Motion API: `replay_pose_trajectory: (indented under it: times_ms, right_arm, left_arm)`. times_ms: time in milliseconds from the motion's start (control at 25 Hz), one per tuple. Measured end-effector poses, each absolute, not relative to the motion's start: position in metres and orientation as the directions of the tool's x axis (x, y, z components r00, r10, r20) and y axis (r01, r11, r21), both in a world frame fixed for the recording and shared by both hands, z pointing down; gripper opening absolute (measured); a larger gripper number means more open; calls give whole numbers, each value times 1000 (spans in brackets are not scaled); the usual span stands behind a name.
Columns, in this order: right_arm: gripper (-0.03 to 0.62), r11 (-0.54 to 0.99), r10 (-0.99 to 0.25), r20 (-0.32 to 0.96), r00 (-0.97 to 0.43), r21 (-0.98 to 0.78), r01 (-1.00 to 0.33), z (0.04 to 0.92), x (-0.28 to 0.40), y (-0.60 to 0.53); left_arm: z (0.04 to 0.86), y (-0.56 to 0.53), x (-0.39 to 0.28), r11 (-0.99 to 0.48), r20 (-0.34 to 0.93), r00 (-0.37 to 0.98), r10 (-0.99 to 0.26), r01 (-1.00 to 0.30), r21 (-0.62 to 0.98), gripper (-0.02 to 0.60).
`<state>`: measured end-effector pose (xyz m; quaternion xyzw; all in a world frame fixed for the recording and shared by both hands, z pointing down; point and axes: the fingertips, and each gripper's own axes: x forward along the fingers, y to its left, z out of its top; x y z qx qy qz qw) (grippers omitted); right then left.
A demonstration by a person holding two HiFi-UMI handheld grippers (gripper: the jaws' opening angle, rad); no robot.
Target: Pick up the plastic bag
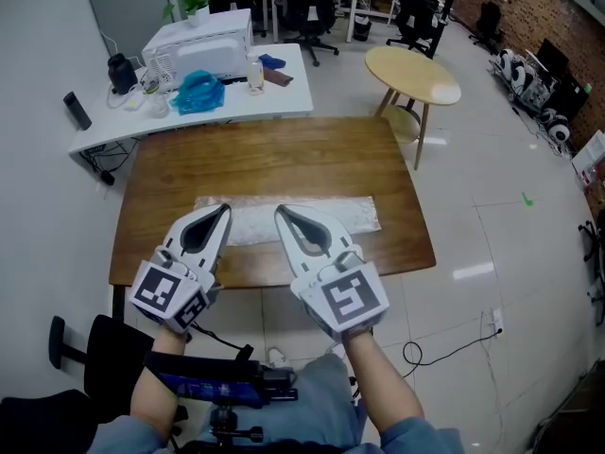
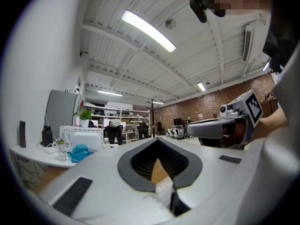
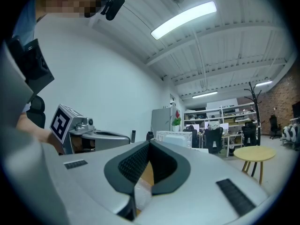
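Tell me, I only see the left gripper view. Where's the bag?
Observer: The bag lies flat on the brown table, stretched sideways.
Operator: Is my other gripper open?
Observer: No, the right gripper is shut.
Operator: What's off to the right?
Observer: A round yellow table, standing on the floor beyond the brown one.
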<state>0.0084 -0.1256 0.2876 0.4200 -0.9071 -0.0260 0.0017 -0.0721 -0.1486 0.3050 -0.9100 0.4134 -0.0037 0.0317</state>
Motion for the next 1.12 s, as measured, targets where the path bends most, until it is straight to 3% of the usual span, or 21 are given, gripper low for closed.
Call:
replay_pose_trajectory:
  times_ms: [1120]
  right_arm:
    - [2,649,-757,-31,-653,86,-756,284,2,-120]
  left_arm:
    - [297,-142,-71,-660,-27,663,-748,-748,-74,21]
